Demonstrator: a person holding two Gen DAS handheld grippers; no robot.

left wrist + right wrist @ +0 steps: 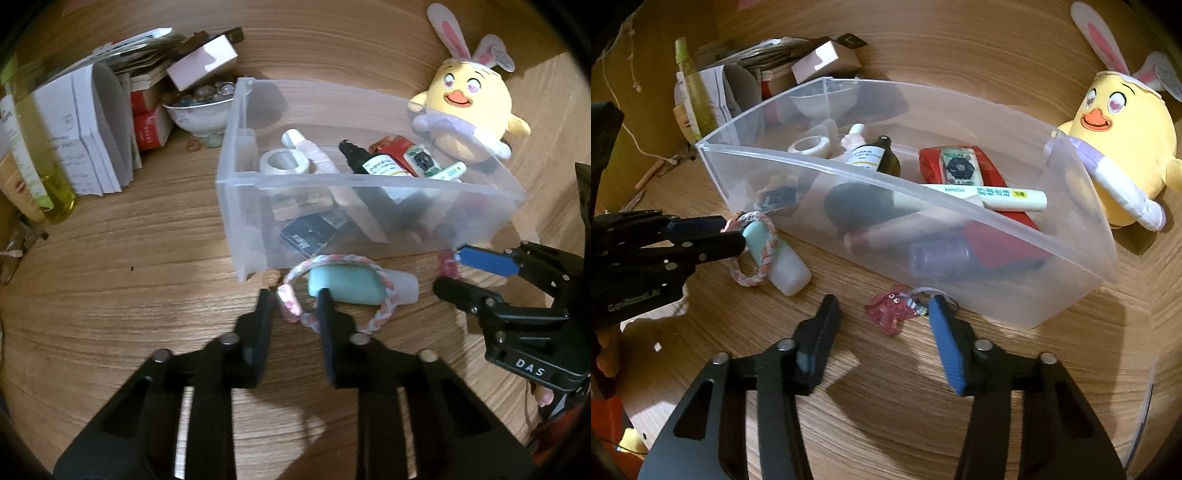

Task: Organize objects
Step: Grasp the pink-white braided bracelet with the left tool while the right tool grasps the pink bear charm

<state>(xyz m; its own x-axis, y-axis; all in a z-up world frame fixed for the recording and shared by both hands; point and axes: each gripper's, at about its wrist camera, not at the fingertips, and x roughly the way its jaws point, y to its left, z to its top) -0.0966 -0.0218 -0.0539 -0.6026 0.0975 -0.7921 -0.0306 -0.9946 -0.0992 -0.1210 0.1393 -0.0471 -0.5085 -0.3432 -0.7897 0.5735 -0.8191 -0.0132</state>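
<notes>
A clear plastic bin (369,218) (1015,258) stands on the wooden table and holds a tape roll, a dark bottle, a red packet and a white tube. In front of it lies a mint and white tube (347,286) (775,254) with a pink braided bracelet (295,310) (764,254) looped around it. My left gripper (297,299) (733,234) is partly closed around the bracelet's end, against the tube. A pink translucent keychain charm (890,310) (448,264) lies by the bin's front wall. My right gripper (884,306) (448,267) is open with the charm between its fingers.
A yellow plush chick with bunny ears (469,110) (1123,147) sits right of the bin. At the back left are stacked books and papers (96,129), a pink box (203,64), a bowl of beads (201,107) and a yellow-green bottle (44,155).
</notes>
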